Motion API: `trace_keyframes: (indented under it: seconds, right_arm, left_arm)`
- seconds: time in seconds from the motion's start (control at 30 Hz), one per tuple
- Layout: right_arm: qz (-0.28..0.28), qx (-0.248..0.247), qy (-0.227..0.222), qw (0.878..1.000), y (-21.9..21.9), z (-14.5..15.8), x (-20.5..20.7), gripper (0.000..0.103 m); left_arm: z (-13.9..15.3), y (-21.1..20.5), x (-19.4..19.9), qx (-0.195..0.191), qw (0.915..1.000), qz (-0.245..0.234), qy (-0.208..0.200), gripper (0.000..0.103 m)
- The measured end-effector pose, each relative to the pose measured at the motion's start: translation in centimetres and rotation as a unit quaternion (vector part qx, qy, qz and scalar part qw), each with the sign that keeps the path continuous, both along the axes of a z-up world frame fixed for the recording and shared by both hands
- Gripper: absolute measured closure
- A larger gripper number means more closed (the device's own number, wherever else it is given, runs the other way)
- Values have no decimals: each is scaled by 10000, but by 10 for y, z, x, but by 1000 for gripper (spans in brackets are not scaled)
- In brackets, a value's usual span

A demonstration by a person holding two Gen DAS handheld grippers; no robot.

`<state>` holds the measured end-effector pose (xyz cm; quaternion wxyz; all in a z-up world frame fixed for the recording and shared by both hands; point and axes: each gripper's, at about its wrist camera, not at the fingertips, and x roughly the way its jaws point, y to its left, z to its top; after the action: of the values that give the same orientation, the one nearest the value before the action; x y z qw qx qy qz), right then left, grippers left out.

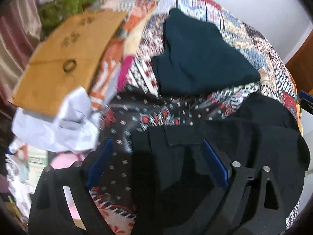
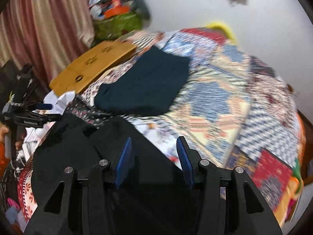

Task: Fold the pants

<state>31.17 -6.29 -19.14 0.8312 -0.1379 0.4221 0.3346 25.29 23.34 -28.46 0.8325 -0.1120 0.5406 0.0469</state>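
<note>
I have the black pants [image 1: 225,156] lying on the patchwork bedspread [image 2: 225,101] right under both tools, a soft matte dark cloth with a squared patch pocket showing ahead of my left tool [image 1: 156,164], whose blue ribbed pads are spread wide over it and grip nothing. My right tool [image 2: 154,156] also stands apart and empty above the garment's sloping right edge, so each hand is about equally close. Through the blur I judge the long axis runs left to right, while a second, dark teal folded garment [image 1: 201,58] lies farther up the bed.
</note>
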Motion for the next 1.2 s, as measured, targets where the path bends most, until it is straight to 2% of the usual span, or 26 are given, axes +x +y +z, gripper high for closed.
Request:
trace_keyframes:
  seconds: [0.07, 0.13, 0.27, 0.3, 0.33, 0.37, 0.4, 0.47, 0.5, 0.53, 0.63, 0.7, 0.8, 0.9, 0.97, 1.0, 1.03, 1.07, 1.1, 1.13, 1.2]
  right_arm:
    - [189, -124, 135, 9997, 21, -12, 9, 59]
    - [387, -267, 256, 9986, 41, -25, 16, 59]
    - [714, -464, 465, 9953, 68, -42, 25, 59]
    - [779, -540, 531, 9941, 75, -46, 26, 60]
    - [866, -574, 633, 9926, 81, -51, 28, 69]
    - [922, -583, 689, 9916, 84, -52, 28, 79]
    - [943, -643, 674, 9912, 87, -54, 27, 82]
    - [1058, -664, 569, 9905, 91, -53, 25, 94]
    - [1089, -675, 497, 9905, 92, -52, 23, 96]
    - [1106, -631, 421, 9910, 91, -50, 21, 100]
    - [924, -609, 156, 9937, 89, -46, 23, 101]
    - [751, -861, 28, 9935, 89, -50, 27, 102]
    - [592, -1039, 138, 9927, 83, -52, 32, 102]
    - [504, -847, 93, 9951, 68, -32, 22, 101]
    - [468, -664, 66, 9967, 55, -13, 12, 93]
    - [417, -542, 11, 9977, 45, 0, 3, 89]
    - [402, -457, -24, 9981, 38, 8, -3, 78]
    - [396, -370, -59, 9985, 32, 15, -9, 66]
    - [393, -258, -117, 9988, 24, 23, -18, 63]
    - [383, -166, -196, 9989, 16, 30, -29, 61]
    - [367, -101, -294, 9988, 2, 39, -46, 61]
  left_arm:
    - [-13, -4, 5, -109, 9998, -113, 78, 13]
    - [-24, -9, 10, -148, 9996, -203, 135, 25]
    - [-29, -14, 11, -162, 9996, -213, 34, 40]
    - [-28, -15, 11, -92, 9998, -189, -2, 49]
    - [-25, -16, 10, -41, 9998, -179, -48, 61]
    - [-23, -17, 9, -16, 9998, -165, -74, 65]
    - [-21, -16, 7, 4, 9998, -151, -114, 72]
    - [-16, -15, 3, 140, 9997, -19, -198, 78]
    - [-14, -15, 2, 271, 9994, 36, -226, 80]
    - [-12, -14, 1, 396, 9988, 96, -257, 80]
    - [-11, -4, -1, 577, 9977, 224, -262, 80]
    - [-16, -2, 2, 720, 9972, 153, -163, 80]
    - [-17, -2, 4, 685, 9976, 53, -31, 77]
    - [0, -1, -5, 528, 9986, 8, -25, 73]
    - [15, -1, -17, 551, 9984, 13, -118, 72]
    - [22, -1, -23, 559, 9983, 18, -149, 66]
    - [32, 0, -33, 531, 9984, 19, -215, 55]
    - [38, -1, -40, 514, 9983, 24, -270, 49]
    - [45, -2, -49, 510, 9981, 32, -336, 39]
    - [51, -3, -59, 514, 9978, 35, -406, 34]
    - [59, -5, -77, 443, 9981, 34, -434, 30]
